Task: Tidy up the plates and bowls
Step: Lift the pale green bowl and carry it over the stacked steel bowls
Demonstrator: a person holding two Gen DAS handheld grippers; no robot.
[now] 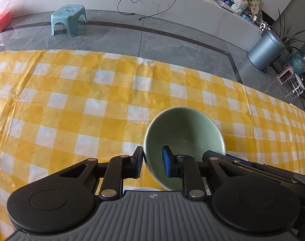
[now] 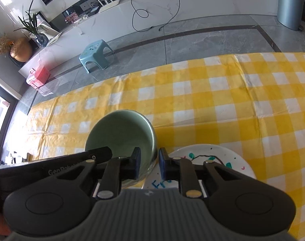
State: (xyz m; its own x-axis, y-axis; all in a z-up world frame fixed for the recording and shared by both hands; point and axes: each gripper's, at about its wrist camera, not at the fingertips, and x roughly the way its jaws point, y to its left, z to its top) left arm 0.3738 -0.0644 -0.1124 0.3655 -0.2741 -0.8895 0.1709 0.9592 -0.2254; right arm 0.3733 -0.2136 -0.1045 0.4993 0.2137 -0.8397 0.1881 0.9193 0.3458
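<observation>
Green bowl [image 2: 122, 136] straddled by both grippers beside painted plate [image 2: 232, 156]

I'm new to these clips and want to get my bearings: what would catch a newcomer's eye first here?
A pale green bowl sits on the yellow-and-white checked tablecloth, with both grippers at it: the left gripper straddles its left wall, the right gripper its right wall, jaws nearly closed on the rim. Just right of the bowl lies a white plate with green and blue drawing.
</observation>
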